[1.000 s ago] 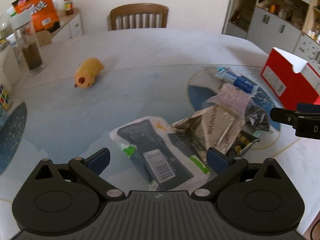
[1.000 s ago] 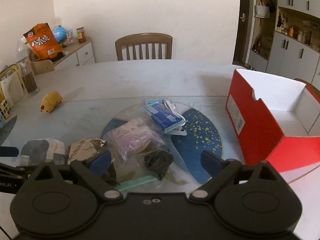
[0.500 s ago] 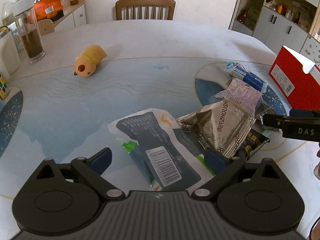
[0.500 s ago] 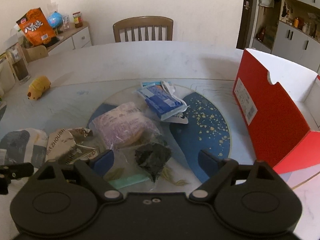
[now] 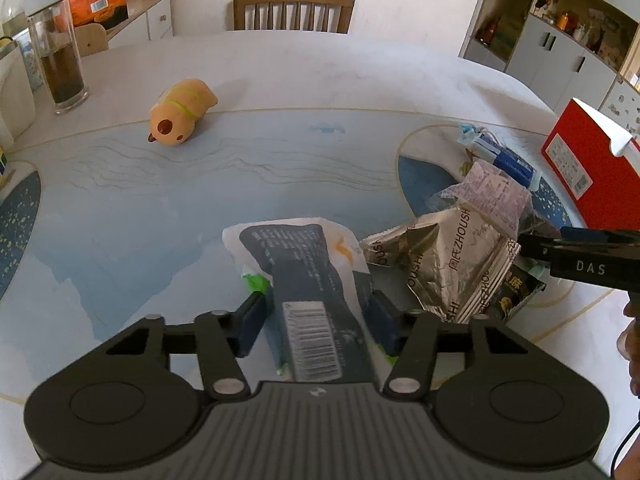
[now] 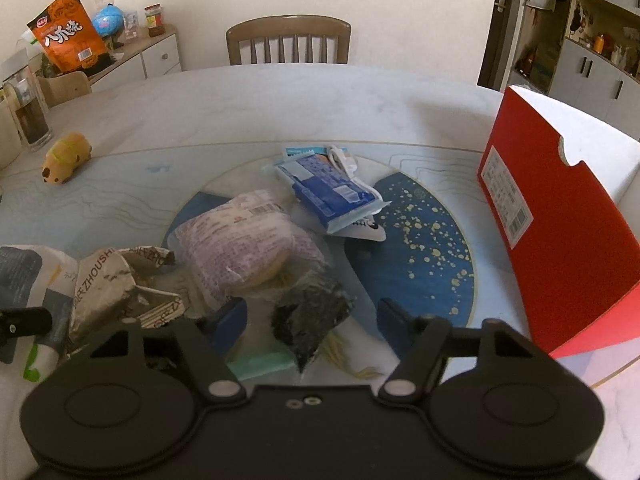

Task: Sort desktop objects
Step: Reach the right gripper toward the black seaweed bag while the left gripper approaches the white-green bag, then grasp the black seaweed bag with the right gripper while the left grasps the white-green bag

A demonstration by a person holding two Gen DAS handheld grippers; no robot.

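Since the earlier frames both pairs of jaws have been closing in. My left gripper (image 5: pixel 318 322) was spread wide around the white-and-grey packet (image 5: pixel 308 276); now its blue pads press the packet's sides near the barcode end, so I read it as clamped. My right gripper (image 6: pixel 310 320) has narrowed too, and the clear bag with dark contents (image 6: pixel 310 314) sits between its jaws. I see a gap on the right side, so I judge that grip not yet made.

To do this step well, I would let the right jaws finish closing on the bag's bulk and not on loose film. Both lifts should go straight up, so the crumpled silver packet (image 5: pixel 448 264) leaning beside the left grasp is not dragged along.

The white-and-grey packet lies lengthways on the worktop (image 5: pixel 280 92), its far end reaching beyond the left fingertips. The clear bag lies just ahead of the right gripper, touching the pale purple packet (image 6: pixel 248 244), with the blue packet (image 6: pixel 328 190) further on. The red box (image 6: pixel 560 240), presumably the sorting target, stands open well to the right.
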